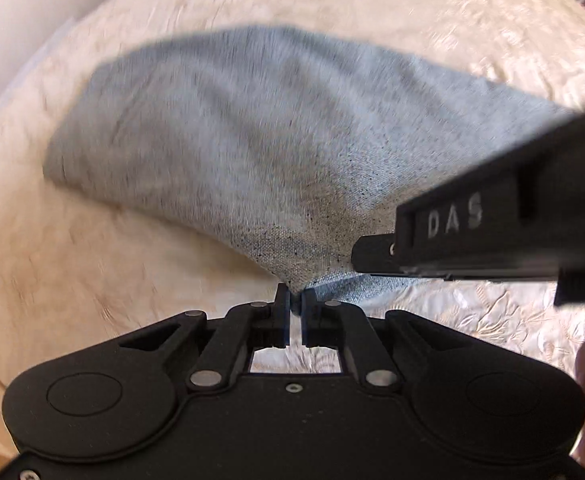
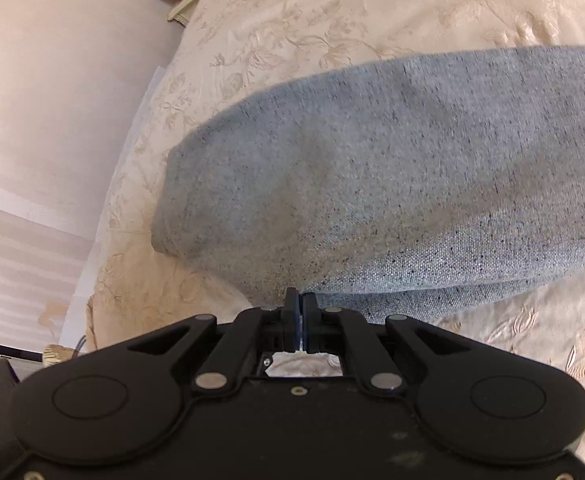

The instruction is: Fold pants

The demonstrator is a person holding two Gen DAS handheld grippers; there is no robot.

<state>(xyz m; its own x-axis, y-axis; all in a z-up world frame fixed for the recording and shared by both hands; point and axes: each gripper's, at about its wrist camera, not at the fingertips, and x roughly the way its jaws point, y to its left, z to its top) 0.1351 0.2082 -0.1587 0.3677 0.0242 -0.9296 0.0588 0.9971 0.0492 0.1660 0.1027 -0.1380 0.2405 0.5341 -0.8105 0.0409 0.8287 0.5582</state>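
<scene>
Pants (image 1: 228, 128) lay grey on cream bedspread (image 1: 472, 40) | left tongs (image 1: 295, 300) apparently pinched corner, view blurred | right tongs (image 2: 300, 302) pinched edge.

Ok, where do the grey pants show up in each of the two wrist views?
Left wrist view: the pants fill the middle, tapering down to a corner pinched in the left gripper; the right gripper comes in from the right edge.
Right wrist view: the pants stretch from the centre to the right edge, their near edge clamped in the right gripper.
Shared landmark: the cream floral bedspread underneath.
</scene>
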